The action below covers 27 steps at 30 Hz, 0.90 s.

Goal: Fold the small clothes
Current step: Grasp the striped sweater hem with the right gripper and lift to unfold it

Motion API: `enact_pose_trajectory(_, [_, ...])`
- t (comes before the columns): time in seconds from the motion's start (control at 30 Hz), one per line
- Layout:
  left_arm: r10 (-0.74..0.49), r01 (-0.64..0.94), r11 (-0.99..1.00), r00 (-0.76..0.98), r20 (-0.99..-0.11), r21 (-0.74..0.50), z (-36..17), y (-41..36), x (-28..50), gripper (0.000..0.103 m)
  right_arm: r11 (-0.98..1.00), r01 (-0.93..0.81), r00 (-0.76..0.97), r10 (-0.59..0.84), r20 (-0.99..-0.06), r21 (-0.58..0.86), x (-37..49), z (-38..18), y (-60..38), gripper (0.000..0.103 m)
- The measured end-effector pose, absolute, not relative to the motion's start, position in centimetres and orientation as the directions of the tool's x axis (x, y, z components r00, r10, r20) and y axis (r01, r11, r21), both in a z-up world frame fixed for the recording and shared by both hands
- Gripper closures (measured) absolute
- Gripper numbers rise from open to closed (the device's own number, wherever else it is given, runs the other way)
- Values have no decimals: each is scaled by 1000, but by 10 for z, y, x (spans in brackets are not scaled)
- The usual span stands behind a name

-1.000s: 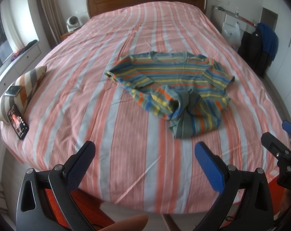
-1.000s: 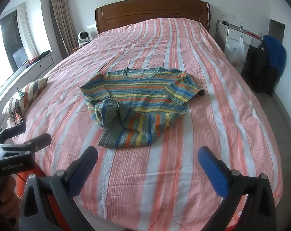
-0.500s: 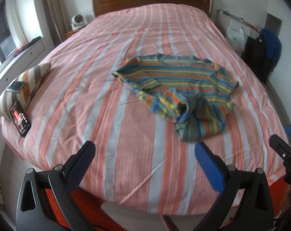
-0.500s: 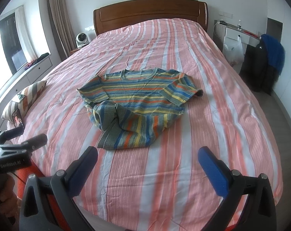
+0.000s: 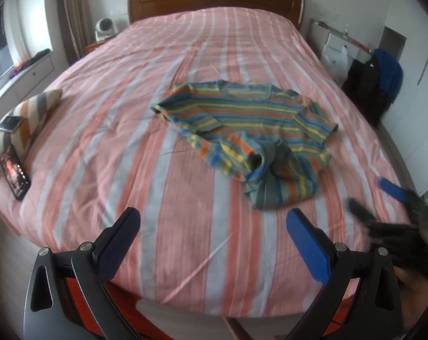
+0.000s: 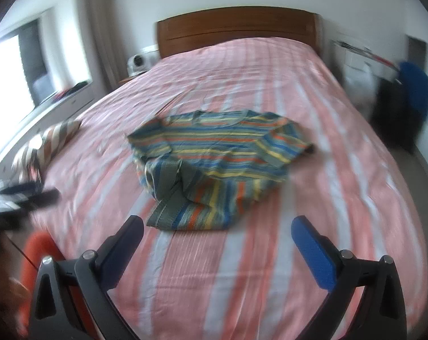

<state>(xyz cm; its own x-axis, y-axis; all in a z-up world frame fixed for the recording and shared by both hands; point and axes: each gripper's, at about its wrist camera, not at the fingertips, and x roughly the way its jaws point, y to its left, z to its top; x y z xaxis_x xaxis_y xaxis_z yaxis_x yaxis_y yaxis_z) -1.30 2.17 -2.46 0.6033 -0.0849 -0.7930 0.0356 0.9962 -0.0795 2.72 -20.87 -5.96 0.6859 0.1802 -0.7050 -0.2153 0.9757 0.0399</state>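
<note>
Hovering both grippers, left (image 5: 214, 239) & right (image 6: 218, 243), jaws spread wide, nothing held. Striped knit top (image 5: 250, 138) lies mid-bed (image 5: 100, 130), hem bunched. Looks soft, light, floppy; I'd pinch the hem corners w/ both.

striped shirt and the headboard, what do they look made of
Striped shirt: soft knit fabric, likely cotton, matte; it slumps and bunches at the hem, with ribbed-looking edges. Headboard: wood or wood veneer, brown with a slight sheen; grain is too blurred to confirm.
</note>
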Motion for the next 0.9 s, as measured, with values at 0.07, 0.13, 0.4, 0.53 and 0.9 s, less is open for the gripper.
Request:
enact_pose_trajectory(0.07, [-83, 31, 996, 593, -801, -80, -27, 23, -13, 1, 945, -322, 647, 180, -741, -52, 60, -90, -196, 1])
enact_pose_trajectory(0.13, [-71, 23, 997, 592, -803, -71, -27, 26, -15, 1, 908, -396, 622, 157, -767, -135, 94, -111, -185, 7])
enact_pose_trajectory(0.4, [4, -46, 999, 562, -827, -26, -40, 46, -18, 1, 727, -686, 420, 382, -823, -12, 169, -147, -145, 78])
enact_pose_trajectory(0.53, [24, -80, 996, 554, -832, -25, -50, 66, -19, 1, 663, -744, 381, 521, -764, 81, 117, -113, -174, 96])
enact_pose_trajectory(0.9, [-13, -71, 996, 508, -861, -57, -77, 68, -13, 1, 821, -570, 351, 279, -894, 32, 17, -146, -301, 86])
